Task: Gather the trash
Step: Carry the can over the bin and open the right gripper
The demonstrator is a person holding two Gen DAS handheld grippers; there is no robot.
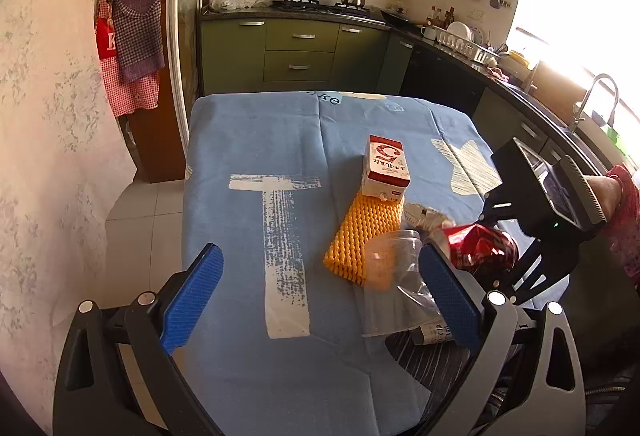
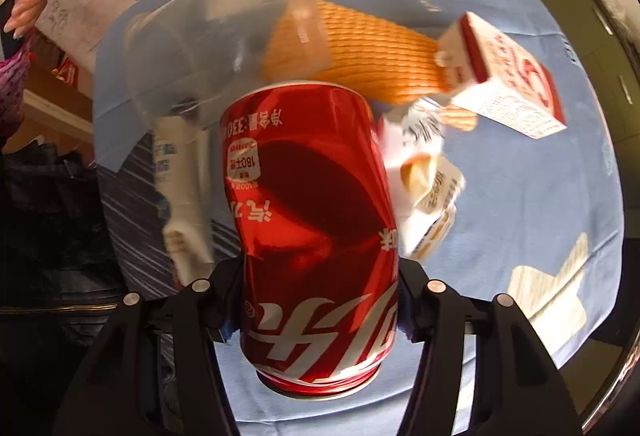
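My right gripper [image 2: 320, 300] is shut on a dented red cola can [image 2: 316, 236] and holds it above the blue tablecloth [image 2: 540, 196]. The can [image 1: 486, 246] and right gripper [image 1: 516, 264] also show in the left wrist view at the right. My left gripper [image 1: 320, 296] is open and empty, low over the cloth. Between them lie a clear plastic bag [image 1: 394, 260], an orange foam net [image 1: 364, 236], a red-and-white milk carton [image 1: 386, 168], a crumpled white wrapper [image 2: 432, 180] and a white tube [image 2: 180, 176]. The net [image 2: 360, 52] and carton [image 2: 516, 76] also show in the right wrist view.
The table [image 1: 248, 132] stands by a pale wall on the left, with tiled floor [image 1: 144, 220] beside it. Green kitchen cabinets [image 1: 300, 52] with a stove are behind, and a counter with a sink [image 1: 592, 108] runs along the right. A dark striped cloth [image 1: 432, 356] lies at the near right corner.
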